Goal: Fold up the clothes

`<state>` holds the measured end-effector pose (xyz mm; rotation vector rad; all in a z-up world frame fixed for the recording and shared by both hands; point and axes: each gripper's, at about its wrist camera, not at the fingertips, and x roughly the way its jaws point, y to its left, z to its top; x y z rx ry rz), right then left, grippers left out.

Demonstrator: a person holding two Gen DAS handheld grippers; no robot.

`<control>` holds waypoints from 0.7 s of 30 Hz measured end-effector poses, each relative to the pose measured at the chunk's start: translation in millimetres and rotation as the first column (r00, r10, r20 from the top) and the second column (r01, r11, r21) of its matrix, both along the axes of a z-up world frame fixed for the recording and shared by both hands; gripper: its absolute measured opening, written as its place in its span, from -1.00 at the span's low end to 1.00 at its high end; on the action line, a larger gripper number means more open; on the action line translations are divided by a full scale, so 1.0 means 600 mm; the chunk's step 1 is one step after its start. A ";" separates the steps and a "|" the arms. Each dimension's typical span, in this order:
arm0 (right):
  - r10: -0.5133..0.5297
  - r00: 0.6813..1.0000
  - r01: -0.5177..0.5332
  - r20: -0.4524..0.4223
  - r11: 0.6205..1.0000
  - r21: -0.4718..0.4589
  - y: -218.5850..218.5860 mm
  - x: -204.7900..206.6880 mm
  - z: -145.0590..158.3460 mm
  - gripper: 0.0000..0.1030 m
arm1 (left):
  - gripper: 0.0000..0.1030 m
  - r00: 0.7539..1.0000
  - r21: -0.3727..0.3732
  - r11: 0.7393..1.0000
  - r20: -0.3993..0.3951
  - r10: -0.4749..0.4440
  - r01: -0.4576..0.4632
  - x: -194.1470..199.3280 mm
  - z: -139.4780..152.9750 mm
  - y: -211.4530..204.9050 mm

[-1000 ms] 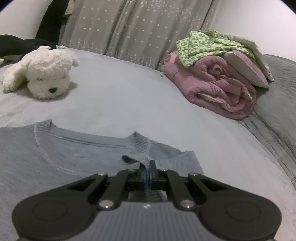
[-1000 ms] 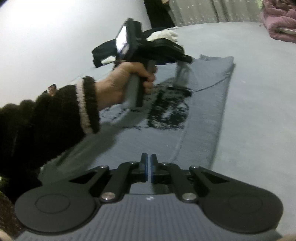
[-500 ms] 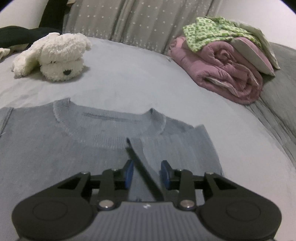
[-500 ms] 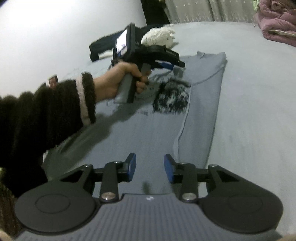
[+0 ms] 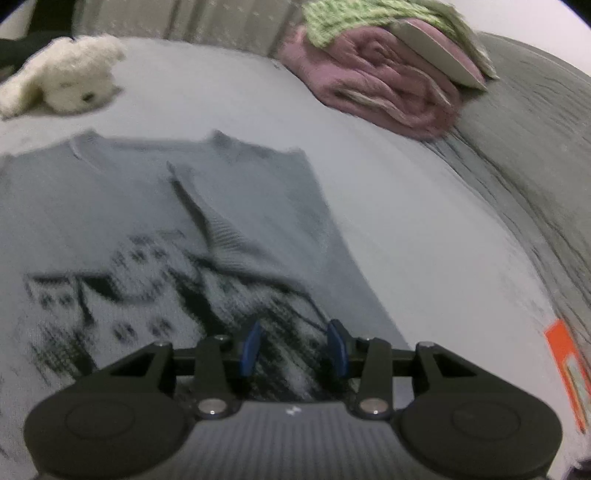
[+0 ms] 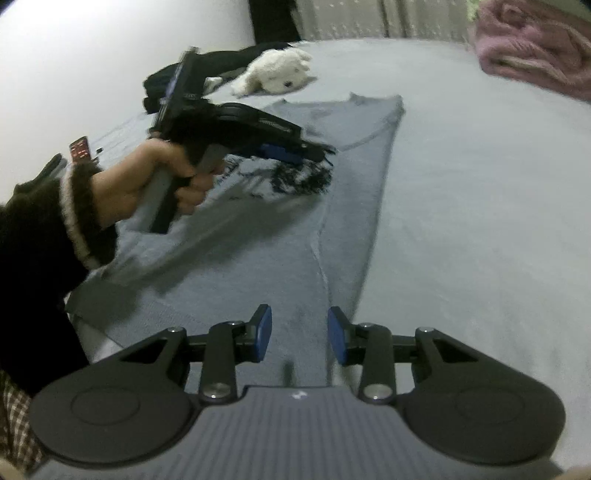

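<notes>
Right gripper point(image 6: 299, 334): nearest the right wrist camera, over the near end of the sweater; its jaws stand apart with nothing between the blue pads. A second ago they were pressed together.
Left gripper point(image 5: 293, 347): over the dark knitted pattern of the sweater; its jaws are opening, and only flat knit shows behind the gap, none of it pinched. A second ago they were clamped on a fold of fabric near the collar.
Left hand point(image 6: 147, 184): seen from the right wrist camera, wrapped round the gripper's handle above the sweater's middle, blurred with motion, a dark fuzzy sleeve point(image 6: 55, 229) behind it.
Sweater point(image 5: 258, 206): the task's thing, blue-grey, lying flat on the bed point(image 5: 424, 229). Its right side is now folded inward, the sleeve laid along the body and its cuff up near the collar.
What changed: both grippers have let go and drawn back from the collar end toward the hem.
Meaning for the task: the fold on this side looks finished and released; the opposite side and the lengthwise fold probably remain.
Plush toy point(image 5: 70, 77): white, beyond the sweater's collar, well apart from it.
Pink quilt point(image 5: 388, 88): rolled, farther off past the sweater's folded side, with green patterned cloth point(image 5: 369, 18) on top.
</notes>
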<state>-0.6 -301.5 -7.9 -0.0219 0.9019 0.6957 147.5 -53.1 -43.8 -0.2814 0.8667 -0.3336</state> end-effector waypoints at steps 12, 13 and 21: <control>0.252 0.946 -0.238 -0.204 0.967 0.090 0.047 -0.015 -0.021 -0.24 | -0.20 0.998 -0.004 0.998 -0.010 -0.056 0.056 -0.025 0.002 -0.022; 0.236 0.954 -0.225 -0.186 0.971 0.079 0.044 -0.016 -0.017 -0.24 | -0.20 0.998 -0.005 0.998 -0.011 -0.057 0.057 -0.025 0.002 -0.024; 0.111 0.985 -0.111 -0.131 0.994 0.012 0.037 -0.011 -0.021 -0.24 | -0.26 0.999 -0.024 0.999 -0.016 -0.049 0.049 -0.022 -0.004 -0.049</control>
